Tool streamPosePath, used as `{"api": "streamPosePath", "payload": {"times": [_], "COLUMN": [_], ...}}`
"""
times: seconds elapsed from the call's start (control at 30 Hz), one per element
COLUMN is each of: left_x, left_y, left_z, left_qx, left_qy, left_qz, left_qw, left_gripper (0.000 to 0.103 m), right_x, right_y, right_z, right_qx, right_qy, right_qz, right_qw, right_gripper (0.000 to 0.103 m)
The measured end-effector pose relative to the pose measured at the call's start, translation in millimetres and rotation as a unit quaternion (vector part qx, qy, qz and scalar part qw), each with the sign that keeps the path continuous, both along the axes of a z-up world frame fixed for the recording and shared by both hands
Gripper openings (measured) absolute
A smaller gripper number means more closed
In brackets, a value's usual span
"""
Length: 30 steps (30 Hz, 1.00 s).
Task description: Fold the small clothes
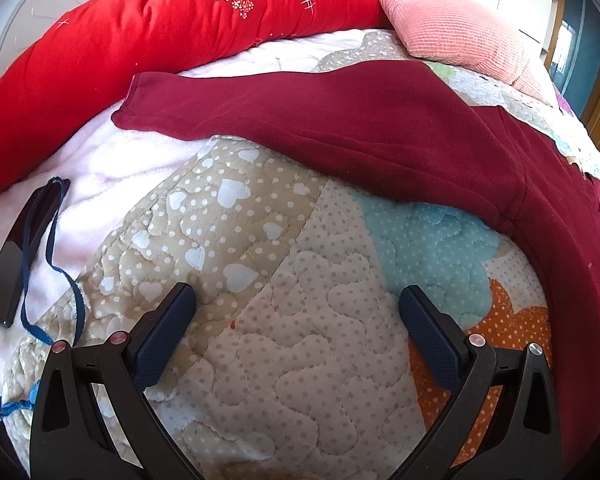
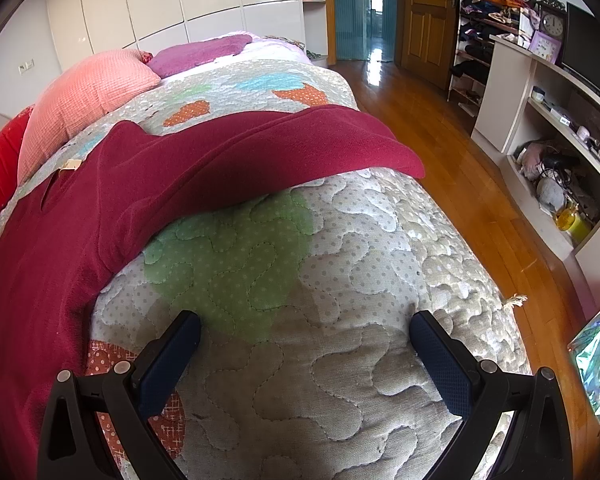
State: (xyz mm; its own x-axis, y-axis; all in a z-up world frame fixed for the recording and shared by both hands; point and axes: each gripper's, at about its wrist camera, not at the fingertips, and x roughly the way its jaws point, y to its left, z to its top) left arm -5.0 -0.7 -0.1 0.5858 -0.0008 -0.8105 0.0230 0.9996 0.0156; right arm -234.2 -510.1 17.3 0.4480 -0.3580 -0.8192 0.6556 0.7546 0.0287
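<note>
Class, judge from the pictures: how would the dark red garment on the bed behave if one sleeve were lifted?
The dark red garment probably goes floppy: its sleeve already drapes over the quilt. Its surface looks fleecy, so it likely grips rather than slips. Spread wide, the rest would probably drag behind.

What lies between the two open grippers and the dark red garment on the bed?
Nothing visible. Only bare quilt separates the left gripper and the right gripper from the dark red garment. The phone lies off to the side.
</note>
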Motion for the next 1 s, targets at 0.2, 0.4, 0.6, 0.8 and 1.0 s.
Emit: {"api": "streamPosePath", "payload": {"times": [0.2,0.4,0.6,0.8,1.0], "left_x": [-13,-42,-74,-97,-116], "left_y": [-7,-22,-44,-68,-90], "left_z": [14,36,68,83,91], "left_qx": [0.024,0.007,-0.004,0.002,0.009], "left_qy": [-0.003,-0.02,-0.048,-0.061,-0.067], "left_qz": [0.005,-0.029,-0.062,-0.094,-0.127], "left_qw": [0.9997,0.9994,0.9969,0.9937,0.9896], "left_gripper": [0.102,0.102,0.102,0.102,0.102], "right_x": [-6,-34,-46,-46,-38], "right_y": [9,31,65,100,132], "right_z": [11,43,81,105,123], "right_qx": [-0.013,0.006,0.015,0.026,0.022], "right_qy": [0.007,-0.034,-0.061,-0.09,-0.094], "right_qz": [-0.013,-0.055,-0.009,0.033,0.078], "right_qw": [1.0,0.998,0.998,0.995,0.992], "right_gripper": [0.103,0.103,0.103,0.103,0.103]}}
